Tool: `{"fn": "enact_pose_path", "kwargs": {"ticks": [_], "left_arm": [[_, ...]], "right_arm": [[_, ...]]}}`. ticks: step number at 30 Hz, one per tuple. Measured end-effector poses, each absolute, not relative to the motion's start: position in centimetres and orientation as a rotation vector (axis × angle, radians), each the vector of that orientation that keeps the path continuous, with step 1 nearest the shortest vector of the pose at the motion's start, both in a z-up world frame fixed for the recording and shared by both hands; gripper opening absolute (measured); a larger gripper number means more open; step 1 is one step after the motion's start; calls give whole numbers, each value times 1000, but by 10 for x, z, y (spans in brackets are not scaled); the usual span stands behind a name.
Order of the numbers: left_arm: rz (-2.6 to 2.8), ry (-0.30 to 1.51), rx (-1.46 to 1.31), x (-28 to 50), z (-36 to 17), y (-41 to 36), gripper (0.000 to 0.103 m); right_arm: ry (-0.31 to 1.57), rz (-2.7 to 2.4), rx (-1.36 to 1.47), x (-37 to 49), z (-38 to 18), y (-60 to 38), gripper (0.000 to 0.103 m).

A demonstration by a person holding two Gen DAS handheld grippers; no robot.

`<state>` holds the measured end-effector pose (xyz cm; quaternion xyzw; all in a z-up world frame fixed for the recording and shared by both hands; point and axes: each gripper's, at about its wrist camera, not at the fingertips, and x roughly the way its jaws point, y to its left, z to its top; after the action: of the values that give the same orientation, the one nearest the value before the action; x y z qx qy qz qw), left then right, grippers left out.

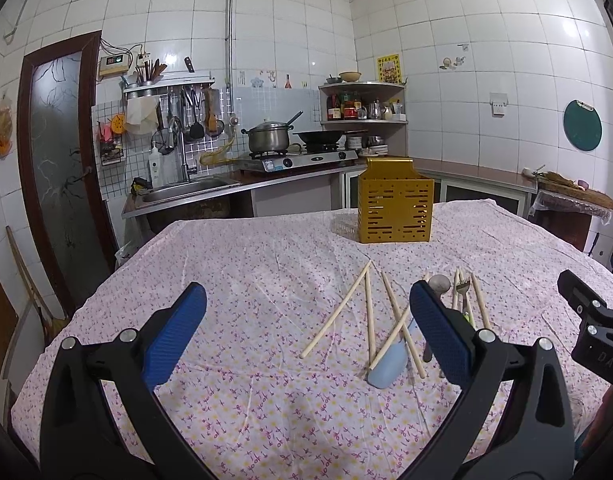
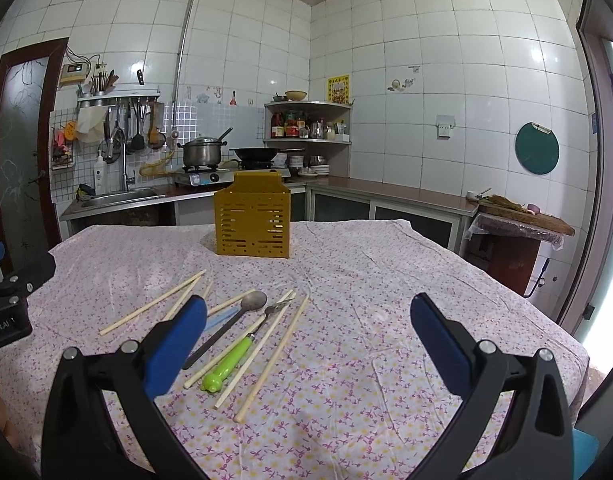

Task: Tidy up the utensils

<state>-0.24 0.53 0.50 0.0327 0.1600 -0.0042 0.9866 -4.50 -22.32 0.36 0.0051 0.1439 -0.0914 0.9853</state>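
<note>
On the flowered tablecloth [image 2: 346, 280] ahead of us lie the loose utensils, and at the far side of the table stands the yellow slotted holder [image 2: 252, 220], upright and well apart from them.

We hold our left gripper [image 1: 306, 332] with its jaws spread wide and nothing between them; its blue pads [image 1: 176, 336] hang above bare cloth at the near left of the scatter. Our right gripper [image 2: 306, 332] is likewise wide open and has hold of nothing, poised above the cloth just right of the utensils.

From the right wrist view we see a metal spoon [image 2: 230, 324] with a dark handle, its bowl toward the far side, and just to its right a fork with a green handle [image 2: 242, 350], tines also pointing far. Several pale wooden chopsticks [image 2: 272, 360] lie around and beside them, some crossing, two more [image 2: 152, 303] angled off to the left.

From the left wrist view we see a light blue utensil [image 1: 388, 364] lying under crossed chopsticks, near our right-hand finger; we cannot tell what kind it is.

Beyond the table we see a sink [image 1: 186, 190], a stove with a steel pot [image 1: 266, 138] and a wok [image 1: 318, 136].
</note>
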Motion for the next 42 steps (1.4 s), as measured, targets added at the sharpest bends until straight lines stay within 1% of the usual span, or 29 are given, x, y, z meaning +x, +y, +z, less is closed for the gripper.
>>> {"fn": "enact_pose_path", "kwargs": {"ticks": [42], "left_arm": [[-5, 322, 68, -3, 3, 7, 98]], "right_arm": [[302, -196, 13, -44, 3, -227, 99]]}}
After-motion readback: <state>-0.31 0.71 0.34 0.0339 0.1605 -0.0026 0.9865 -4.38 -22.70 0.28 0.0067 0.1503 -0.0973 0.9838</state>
